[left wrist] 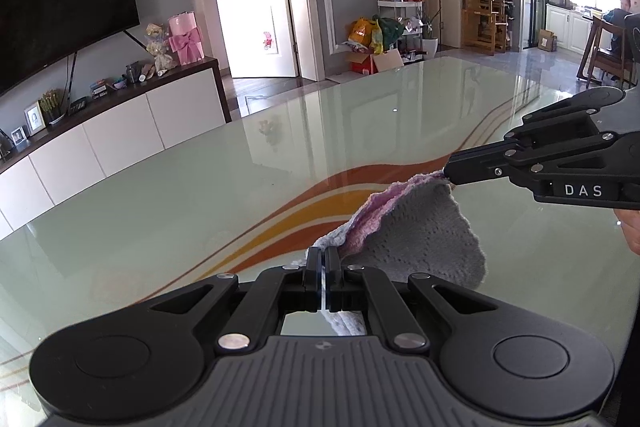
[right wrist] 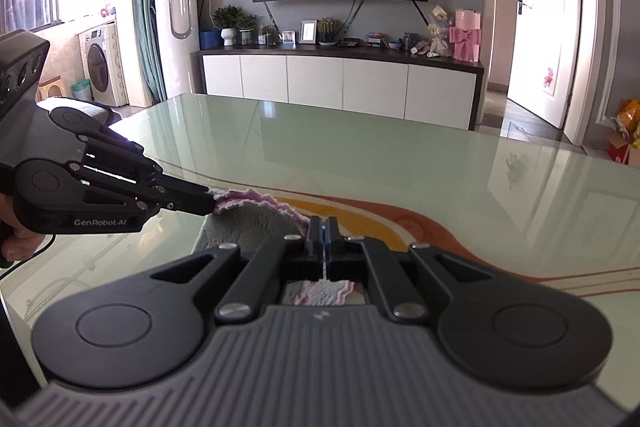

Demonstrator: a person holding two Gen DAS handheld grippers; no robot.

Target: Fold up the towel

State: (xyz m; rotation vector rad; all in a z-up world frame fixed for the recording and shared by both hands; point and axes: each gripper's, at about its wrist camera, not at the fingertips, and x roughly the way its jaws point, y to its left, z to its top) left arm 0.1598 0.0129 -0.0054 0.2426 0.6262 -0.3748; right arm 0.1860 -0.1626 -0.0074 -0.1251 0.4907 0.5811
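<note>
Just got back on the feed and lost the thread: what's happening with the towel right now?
A person is working with two handheld grippers over a glass table. The left gripper and the right gripper are each clamped shut on an end of one edge of a small knitted towel, grey with a pink and white border. The edge is held up between them while the rest of the towel hangs toward the tabletop. No finished fold shows yet; it looks like mid-fold, with the held edge probably about to be carried over.
</note>
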